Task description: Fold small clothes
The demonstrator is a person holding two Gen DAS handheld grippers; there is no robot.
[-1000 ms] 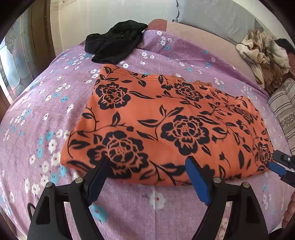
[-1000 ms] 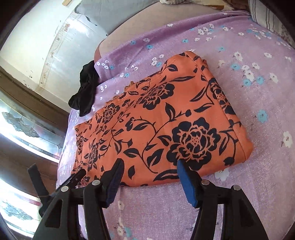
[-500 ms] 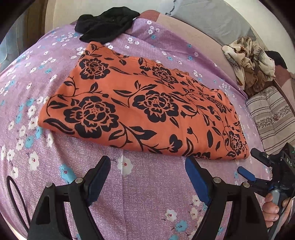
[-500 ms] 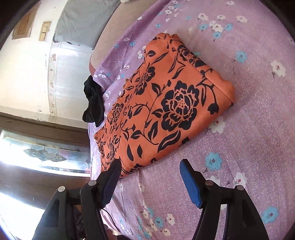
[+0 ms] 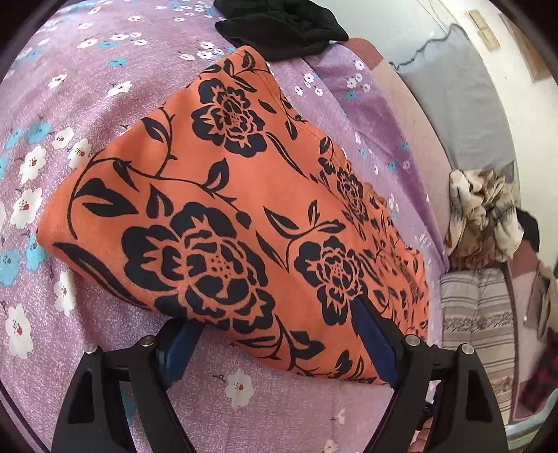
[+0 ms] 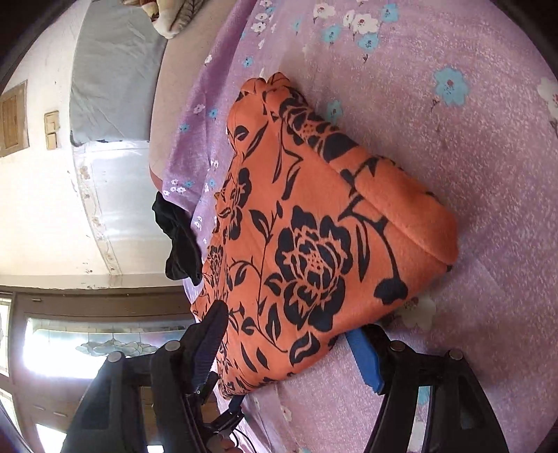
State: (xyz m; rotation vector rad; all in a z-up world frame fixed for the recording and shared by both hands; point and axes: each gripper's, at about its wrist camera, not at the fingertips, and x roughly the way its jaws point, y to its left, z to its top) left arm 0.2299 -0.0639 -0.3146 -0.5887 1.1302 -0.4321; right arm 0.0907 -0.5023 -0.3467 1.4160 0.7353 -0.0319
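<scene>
A folded orange cloth with a black flower print (image 5: 244, 216) lies on the purple flowered bedsheet (image 5: 69, 104). My left gripper (image 5: 275, 343) is open and straddles the cloth's near edge: one blue pad is under the edge, the other lies on top. My right gripper (image 6: 289, 352) is open and straddles the cloth (image 6: 307, 251) at its other end, with one finger over the fabric and the other beside it on the sheet (image 6: 453, 139). The left gripper's tips show below the cloth in the right wrist view (image 6: 226, 411).
A black garment (image 5: 282, 28) lies beyond the cloth's far end, also in the right wrist view (image 6: 181, 240). A beige patterned clothes heap (image 5: 481, 216) and a striped cushion (image 5: 477, 324) sit at the right. A grey pillow (image 5: 464, 104) is by the wall.
Both grippers have rolled sideways and moved forward from clear of the cloth to its near edge. Their open jaws now straddle the fabric at each end.
</scene>
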